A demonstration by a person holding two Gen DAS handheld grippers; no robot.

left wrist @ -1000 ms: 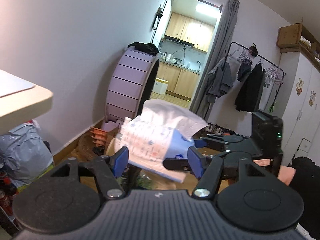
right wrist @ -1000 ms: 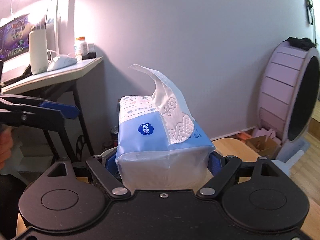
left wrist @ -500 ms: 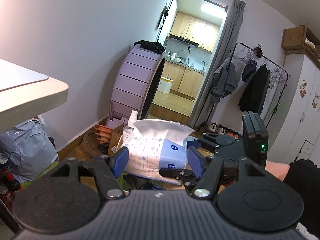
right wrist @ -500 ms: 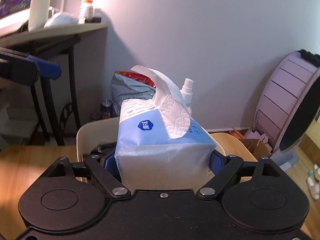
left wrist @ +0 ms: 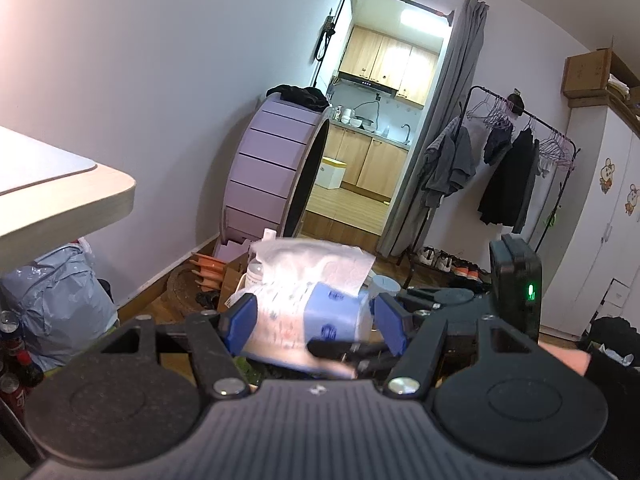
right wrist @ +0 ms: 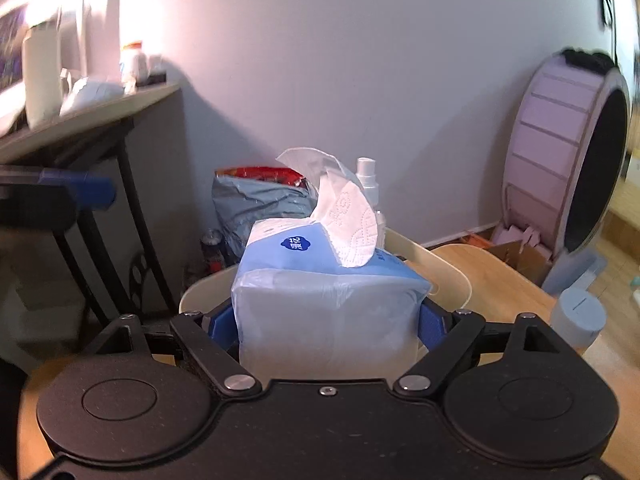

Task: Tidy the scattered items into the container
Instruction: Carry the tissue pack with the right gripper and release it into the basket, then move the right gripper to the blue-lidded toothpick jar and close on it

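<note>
Though its blurred logo seems unreadable, right tongs (right wrist: pixel 326 324) clamp tissue pack (right wrist: pixel 320 280).

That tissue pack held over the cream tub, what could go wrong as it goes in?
The tissue pack is soft, and the right gripper pinches only its near end, so it may sag or slip. A white spray bottle already stands in the cream tub right behind it; the pack might knock it over. The loose tissue sticking up could snag or pull out.
</note>
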